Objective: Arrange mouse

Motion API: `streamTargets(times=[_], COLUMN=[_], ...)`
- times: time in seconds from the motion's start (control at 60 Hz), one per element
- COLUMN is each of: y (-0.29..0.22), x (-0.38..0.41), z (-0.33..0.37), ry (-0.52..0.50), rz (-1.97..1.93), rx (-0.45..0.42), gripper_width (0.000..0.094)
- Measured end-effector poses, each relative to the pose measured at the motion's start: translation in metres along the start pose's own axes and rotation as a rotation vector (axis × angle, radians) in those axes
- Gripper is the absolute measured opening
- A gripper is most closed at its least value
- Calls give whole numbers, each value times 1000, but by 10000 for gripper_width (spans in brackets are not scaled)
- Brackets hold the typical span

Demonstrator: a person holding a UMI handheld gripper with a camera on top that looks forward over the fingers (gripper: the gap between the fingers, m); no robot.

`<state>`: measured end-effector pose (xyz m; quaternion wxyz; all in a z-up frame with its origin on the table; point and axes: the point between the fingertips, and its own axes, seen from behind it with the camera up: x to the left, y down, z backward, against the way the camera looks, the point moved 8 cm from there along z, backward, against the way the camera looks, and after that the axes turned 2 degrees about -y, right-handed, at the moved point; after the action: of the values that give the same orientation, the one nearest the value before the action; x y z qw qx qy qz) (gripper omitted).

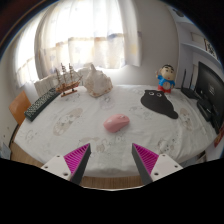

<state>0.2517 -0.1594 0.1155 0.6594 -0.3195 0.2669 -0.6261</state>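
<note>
Your gripper (112, 160) holds its fingers apart, gripping nothing. One pink mouse (117, 123) lies on the table (70, 125), ahead of the fingers. No writing is readable.

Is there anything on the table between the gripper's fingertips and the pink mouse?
No. In the gripper view, only bare patterned tablecloth lies between the open gripper and the pink mouse, which sits just ahead of the fingers.
</note>
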Motion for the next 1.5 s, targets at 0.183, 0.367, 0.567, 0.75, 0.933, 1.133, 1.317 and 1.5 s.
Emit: streamTargets(times=[0.183,0.367,0.567,0.75,0.933,1.133,1.317,1.5], y=[-6,-14,-27,-47,-61,-66,-70,-75], x=[6,7,5,2,4,6,5,-1], z=[-53,-103,-145,-170,-190,-203,-210,-213], ry=[30,55,67,72,61,38,22,14], rz=[28,26,-3,-16,-7,13,24,56], rx=[-82,-93,-88,-94,-78,-72,-71,-56], gripper_width=[854,854,858,862,861,851,750,478])
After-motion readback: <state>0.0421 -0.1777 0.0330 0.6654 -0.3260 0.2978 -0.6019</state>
